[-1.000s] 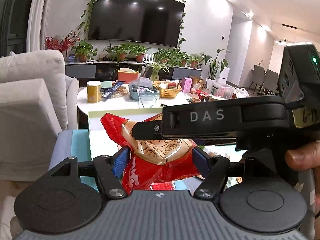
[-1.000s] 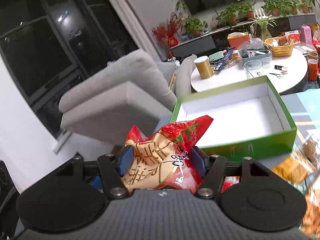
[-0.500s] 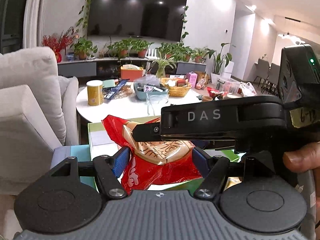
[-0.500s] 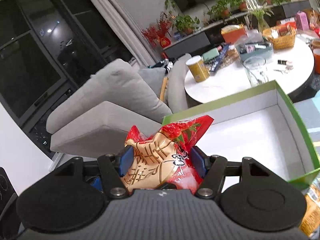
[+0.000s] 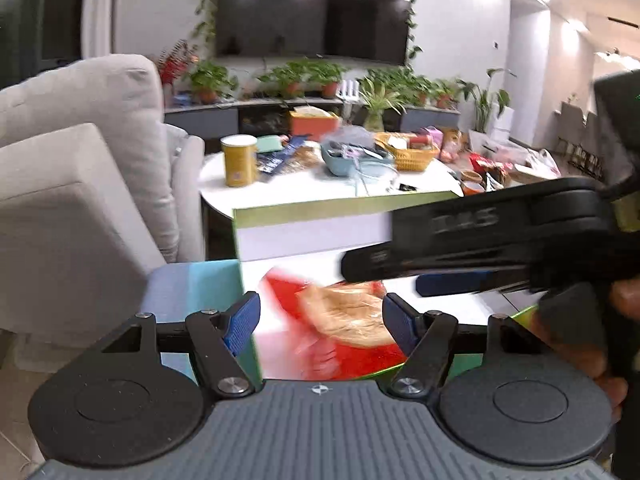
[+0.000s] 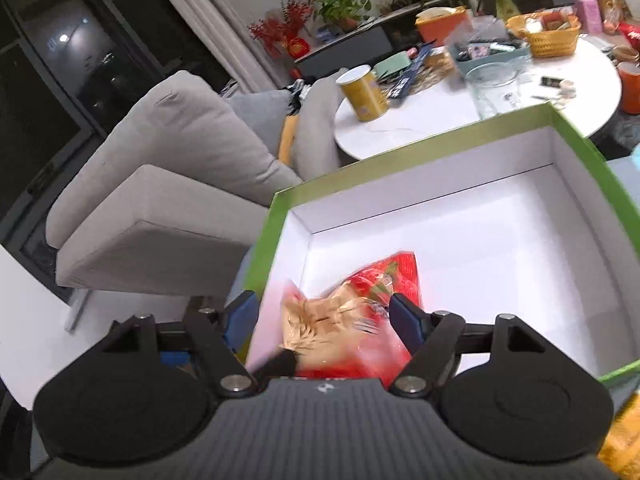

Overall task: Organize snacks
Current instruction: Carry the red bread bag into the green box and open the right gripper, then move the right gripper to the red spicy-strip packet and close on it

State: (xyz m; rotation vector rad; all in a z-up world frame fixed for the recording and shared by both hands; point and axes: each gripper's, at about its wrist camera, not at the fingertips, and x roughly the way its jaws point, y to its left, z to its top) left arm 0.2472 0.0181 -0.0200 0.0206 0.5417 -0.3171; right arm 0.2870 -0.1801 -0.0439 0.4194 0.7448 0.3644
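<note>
The red snack bag [image 5: 344,320] [image 6: 348,320] with a tan waffle picture hangs blurred just inside the near left corner of the green box [image 6: 400,160] [image 5: 340,204], which is white inside. My right gripper [image 6: 320,304] is opening; its pads stand off the bag, and its left finger is outside the box wall. One of its fingers [image 5: 440,256] crosses the left wrist view above the bag. My left gripper [image 5: 320,308] is closing slightly, and its pads seem to press on the bag's sides.
A grey sofa [image 5: 80,168] [image 6: 160,184] stands left of the box. Behind the box is a round white table [image 6: 420,124] crowded with a yellow can [image 5: 239,160], a basket and a glass bowl. Orange snack packets [image 6: 624,440] lie at the right. A hand [image 5: 624,292] holds the right gripper.
Both grippers moved forward and down over the box. The right gripper's jaws spread and let go of the bag, which sagged lower between the left gripper's fingers.
</note>
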